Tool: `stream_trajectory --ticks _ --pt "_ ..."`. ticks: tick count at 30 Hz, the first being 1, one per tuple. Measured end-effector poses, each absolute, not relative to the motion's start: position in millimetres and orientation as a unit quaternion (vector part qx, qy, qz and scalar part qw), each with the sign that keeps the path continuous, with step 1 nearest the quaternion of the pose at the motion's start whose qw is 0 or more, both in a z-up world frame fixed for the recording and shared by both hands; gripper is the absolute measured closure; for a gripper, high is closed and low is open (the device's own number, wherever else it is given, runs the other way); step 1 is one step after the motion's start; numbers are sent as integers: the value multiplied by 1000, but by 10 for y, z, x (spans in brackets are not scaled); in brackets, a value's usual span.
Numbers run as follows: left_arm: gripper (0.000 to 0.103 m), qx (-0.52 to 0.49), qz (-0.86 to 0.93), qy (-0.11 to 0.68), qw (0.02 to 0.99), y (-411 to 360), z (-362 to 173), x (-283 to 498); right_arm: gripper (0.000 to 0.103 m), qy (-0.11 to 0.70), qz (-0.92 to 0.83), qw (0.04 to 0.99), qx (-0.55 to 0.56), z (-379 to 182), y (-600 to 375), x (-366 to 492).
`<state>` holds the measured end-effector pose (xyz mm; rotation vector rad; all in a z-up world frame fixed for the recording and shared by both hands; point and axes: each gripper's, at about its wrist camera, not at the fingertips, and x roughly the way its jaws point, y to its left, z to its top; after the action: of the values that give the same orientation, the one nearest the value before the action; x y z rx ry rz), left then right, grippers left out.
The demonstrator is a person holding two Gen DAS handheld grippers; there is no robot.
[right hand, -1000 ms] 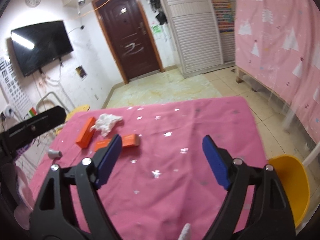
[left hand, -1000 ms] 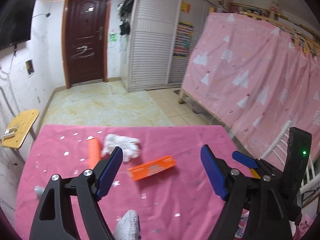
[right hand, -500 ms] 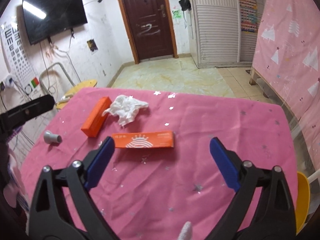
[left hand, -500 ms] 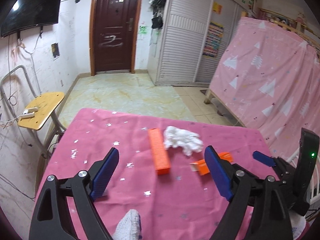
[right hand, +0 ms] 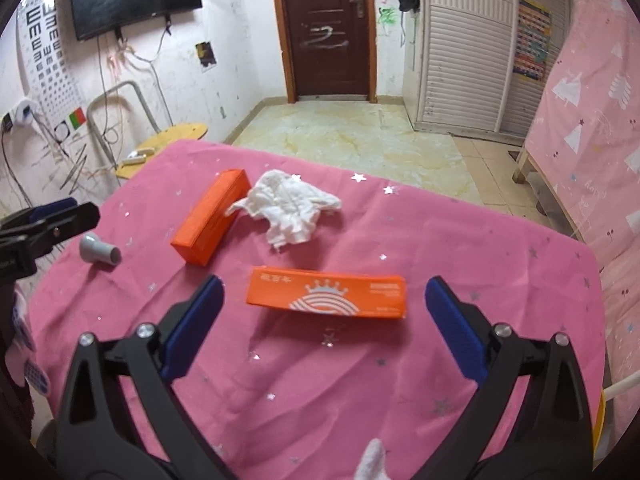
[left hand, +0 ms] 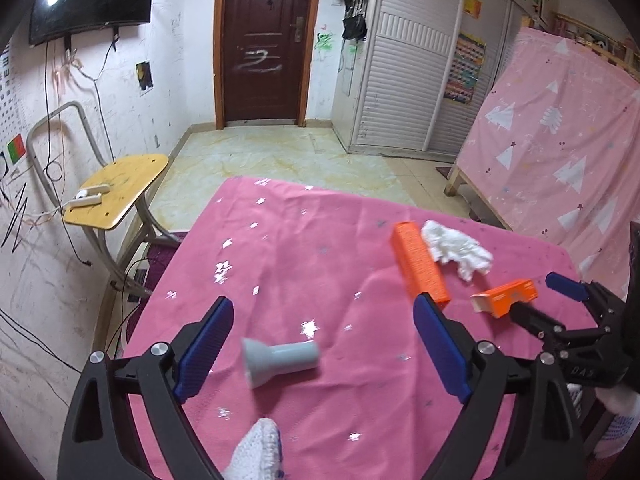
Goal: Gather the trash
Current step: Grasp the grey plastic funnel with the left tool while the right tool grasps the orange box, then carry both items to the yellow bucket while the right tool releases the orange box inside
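On the pink tablecloth (right hand: 460,240) lie a grey plastic tube piece (left hand: 280,360), a plain orange box (right hand: 210,216), a crumpled white tissue (right hand: 292,208) and an orange carton with a white crown logo (right hand: 326,292). My left gripper (left hand: 322,350) is open, its fingers on either side of the grey piece just above the cloth. My right gripper (right hand: 324,328) is open, just in front of the logo carton. The plain box (left hand: 420,266), tissue (left hand: 458,248) and carton (left hand: 504,302) also show in the left wrist view, with the right gripper's fingertips (left hand: 566,286) at its right.
A yellow-seated chair (left hand: 116,188) stands left of the table, with cables along the wall. A pink-curtained bed frame (left hand: 560,148) stands right. Tiled floor, a brown door (left hand: 262,40) and a white wardrobe (left hand: 412,76) lie beyond. A yellow object (right hand: 598,428) sits by the table's right edge.
Both grippers swung left and moved lower over the table. The grey piece came between my left fingers; the logo carton now lies centred before my right gripper. Both stayed open.
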<state>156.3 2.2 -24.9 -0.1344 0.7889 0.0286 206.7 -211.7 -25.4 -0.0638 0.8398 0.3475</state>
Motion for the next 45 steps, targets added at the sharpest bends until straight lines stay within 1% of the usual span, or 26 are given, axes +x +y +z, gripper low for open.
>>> stream_trajectory --ticks 10,19,24,25,27,28,29,30,31,32,39,45 --pt "17 -67 1 402 913 248 -457 1508 6 427 175 886 -45 -334 -1975 2221" --pt "16 -52 11 436 898 195 -649 1625 6 434 171 883 -52 -364 -1944 2293" --pt "17 -50 9 439 897 166 -671 1646 6 441 168 881 -38 -392 -1986 2320" --pt "20 -49 9 440 897 156 -676 1647 6 441 167 881 -35 -394 -2001 2322" --pt "30 -49 9 441 896 158 -685 1641 9 440 164 882 -36 -399 -2011 2318" --pt "41 -50 8 443 895 156 -689 1646 15 438 159 884 -41 -401 -2007 2312" --pt "46 -48 11 444 895 152 -697 1642 15 437 158 885 -43 -403 -2005 2298" --pt "49 -46 11 443 895 149 -695 1638 15 435 158 885 -43 -401 -2007 2289" --pt "56 -44 12 442 896 141 -693 1631 15 433 158 886 -44 -396 -2005 2282" --pt "58 -39 13 442 896 125 -693 1622 15 433 158 886 -45 -396 -2007 2276" --pt "58 -46 6 439 897 74 -657 1575 16 417 154 895 -34 -353 -2089 2176" --pt "58 -38 -1 422 906 -67 -492 1508 15 406 153 901 -22 -283 -2171 2083"
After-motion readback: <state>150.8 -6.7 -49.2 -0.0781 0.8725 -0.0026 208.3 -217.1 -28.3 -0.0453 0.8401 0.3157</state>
